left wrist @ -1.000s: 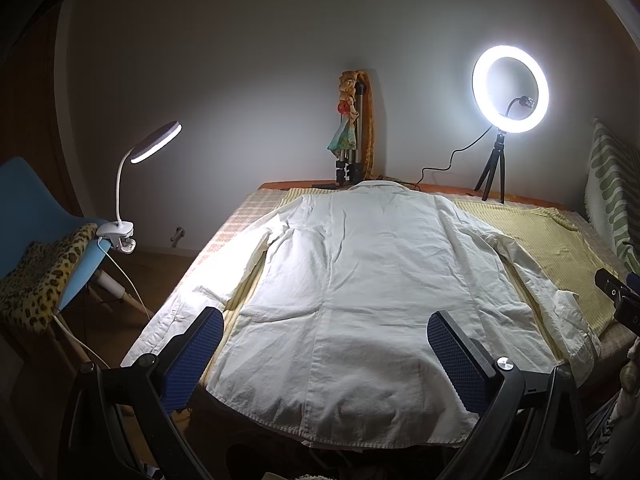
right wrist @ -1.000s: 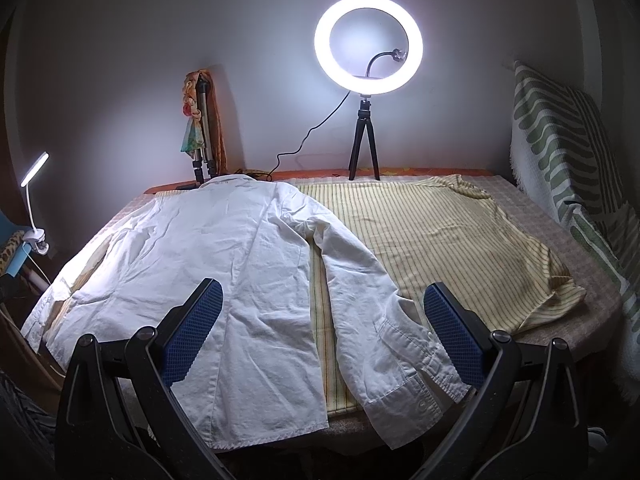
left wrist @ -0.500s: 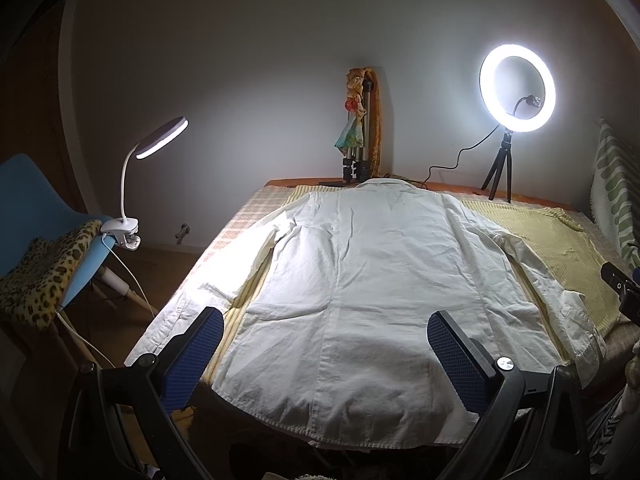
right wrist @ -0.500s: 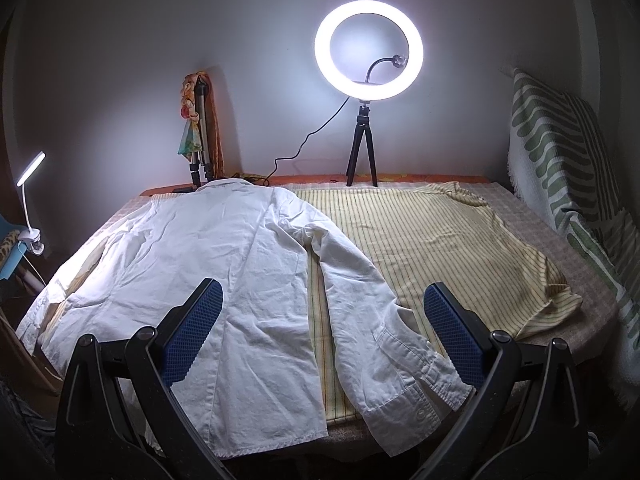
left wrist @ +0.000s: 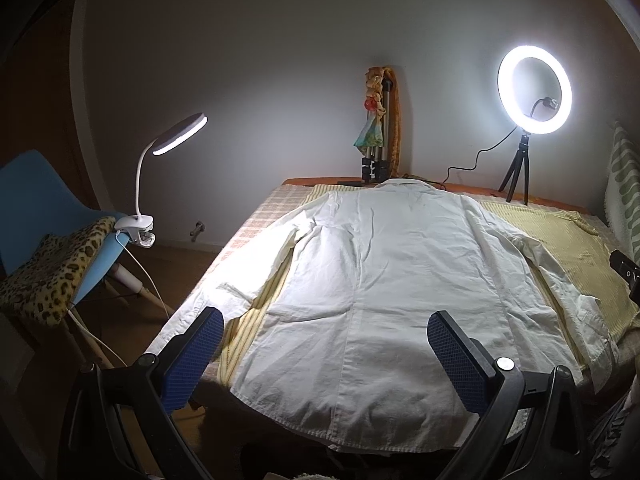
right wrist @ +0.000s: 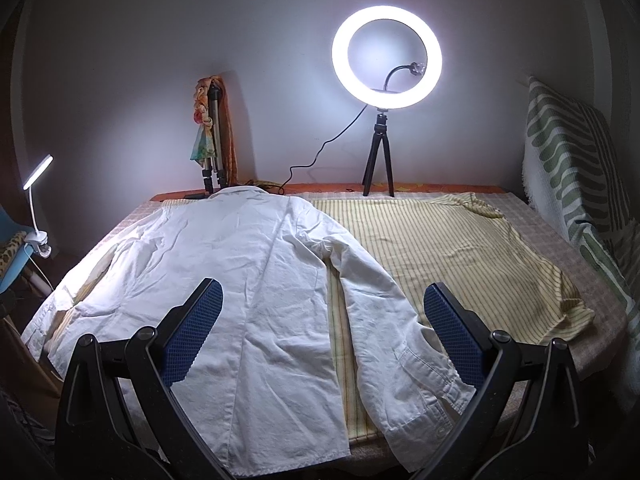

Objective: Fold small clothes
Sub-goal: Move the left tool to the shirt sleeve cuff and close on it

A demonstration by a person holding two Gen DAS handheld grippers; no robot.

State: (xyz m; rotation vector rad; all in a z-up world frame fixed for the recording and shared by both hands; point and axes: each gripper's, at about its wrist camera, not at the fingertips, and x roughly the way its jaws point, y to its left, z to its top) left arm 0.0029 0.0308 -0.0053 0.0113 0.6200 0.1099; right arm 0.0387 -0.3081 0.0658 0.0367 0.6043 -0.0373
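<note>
white long-sleeved shirt (left wrist: 376,280) lies back side up, spread flat on the counter (right wrist: 592,280), collar at the far end toward the wall, hem hanging slightly over the near edge. both sleeves run down alongside the body; right sleeve (right wrist: 400,320) angles outward, its buttoned cuff near the front edge.

under the shirt: a yellow striped garment (right wrist: 452,248), spread flat, covering most of the right half of the counter. cannot tell from these views whether it is a shirt or a cloth; one corner looks like a short sleeve.

left tool (left wrist: 324,360): fingers spread wide, nothing between the blue pads (left wrist: 192,356), hovering at the near edge over the shirt's hem, no contact seen. right tool (right wrist: 320,332): likewise spread wide, holding nothing, above the lower right side of the shirt and the cuff.

surroundings: lit ring light (right wrist: 387,56) on a small tripod at the far edge of the counter, cable trailing left. folded tripod (right wrist: 214,140) draped with a coloured scarf, against the wall behind the collar. clip-on desk lamp (left wrist: 176,140), lit, clamped to a blue chair (left wrist: 36,200) carrying a leopard-print cushion (left wrist: 52,272). green-and-white patterned blanket (right wrist: 572,160) hanging at the right side.
</note>
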